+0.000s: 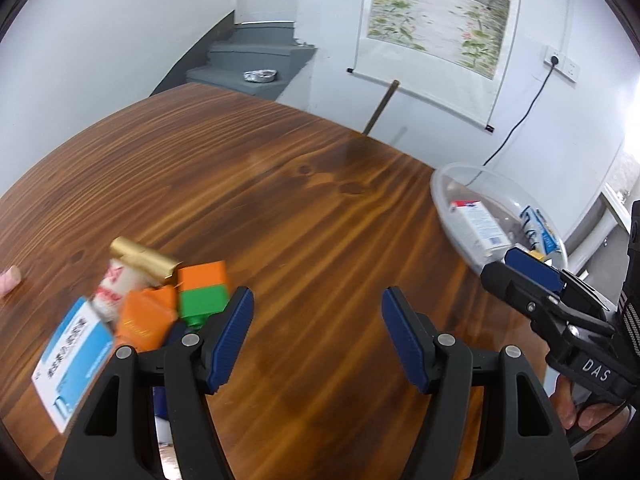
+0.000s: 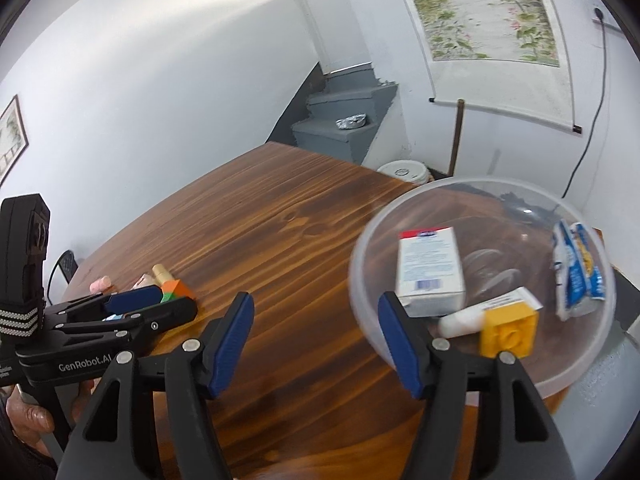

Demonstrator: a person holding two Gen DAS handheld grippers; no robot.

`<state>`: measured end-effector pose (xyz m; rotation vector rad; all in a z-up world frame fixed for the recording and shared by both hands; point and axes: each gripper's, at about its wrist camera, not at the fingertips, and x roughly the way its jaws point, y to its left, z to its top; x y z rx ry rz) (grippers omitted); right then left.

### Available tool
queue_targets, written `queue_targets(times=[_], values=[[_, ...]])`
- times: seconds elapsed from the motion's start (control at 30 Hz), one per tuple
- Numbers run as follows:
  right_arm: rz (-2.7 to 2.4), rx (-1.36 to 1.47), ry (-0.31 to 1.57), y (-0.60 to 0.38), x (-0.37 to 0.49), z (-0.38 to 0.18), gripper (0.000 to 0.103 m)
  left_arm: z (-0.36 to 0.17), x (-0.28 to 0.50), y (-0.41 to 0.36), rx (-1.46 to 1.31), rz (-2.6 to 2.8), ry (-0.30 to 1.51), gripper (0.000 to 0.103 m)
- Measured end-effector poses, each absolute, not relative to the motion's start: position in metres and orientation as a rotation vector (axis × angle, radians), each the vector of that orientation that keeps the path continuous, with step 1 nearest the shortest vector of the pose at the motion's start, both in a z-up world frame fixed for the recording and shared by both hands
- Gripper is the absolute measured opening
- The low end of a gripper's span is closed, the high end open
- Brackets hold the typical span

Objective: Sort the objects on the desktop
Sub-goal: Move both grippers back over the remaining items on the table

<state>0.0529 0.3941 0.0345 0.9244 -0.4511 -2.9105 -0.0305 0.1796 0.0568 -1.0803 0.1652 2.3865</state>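
My left gripper (image 1: 318, 332) is open and empty above the wooden table (image 1: 288, 184). A heap of objects lies by its left finger: an orange-and-green block (image 1: 203, 292), an orange packet (image 1: 144, 320), a gold tube (image 1: 142, 260), a red-and-white pack (image 1: 114, 286) and a blue-and-white box (image 1: 74, 360). My right gripper (image 2: 316, 336) is open and empty beside the clear plastic bowl (image 2: 362, 280), which holds a white box (image 2: 430, 270), a yellow block (image 2: 508, 330), a white tube (image 2: 462, 324) and a blue-and-white sachet (image 2: 576, 272). The bowl also shows in the left wrist view (image 1: 444, 192).
A pink cylinder (image 1: 9, 280) lies at the table's far left edge. Grey stairs (image 1: 256, 64) with a foil dish (image 1: 259, 76) rise behind the table. A scroll painting (image 1: 436, 20) hangs on the wall. A white bucket (image 2: 402, 172) stands on the floor beyond the table.
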Motion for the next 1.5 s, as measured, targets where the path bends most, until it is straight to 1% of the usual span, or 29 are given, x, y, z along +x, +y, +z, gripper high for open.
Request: queue_targets(times=[0.27, 0.6, 0.77, 1.0, 1.37, 1.5], values=[[-2.785, 1.012, -0.388, 0.346, 0.038, 0.020, 0.071, 0.056, -0.045, 0.114, -1.116, 2.492, 0.129, 0.070], [-2.725, 1.050, -0.328, 0.306, 0.029, 0.015, 0.073, 0.051, -0.066, 0.026, -1.183, 2.606, 0.070, 0.070], [-2.710, 1.068, -0.304, 0.292, 0.026, 0.014, 0.074, 0.041, -0.072, -0.001, -1.218, 2.601, 0.113, 0.070], [-2.692, 1.085, -0.261, 0.274, 0.022, 0.013, 0.074, 0.028, -0.071, -0.003, -1.220, 2.529, 0.215, 0.070], [-2.654, 1.107, -0.237, 0.252, -0.005, 0.007, 0.074, 0.031, -0.063, -0.001, -1.145, 2.477, 0.300, 0.070], [-2.647, 1.127, -0.200, 0.245, -0.020, 0.005, 0.074, 0.032, -0.061, 0.001, -1.128, 2.455, 0.315, 0.070]])
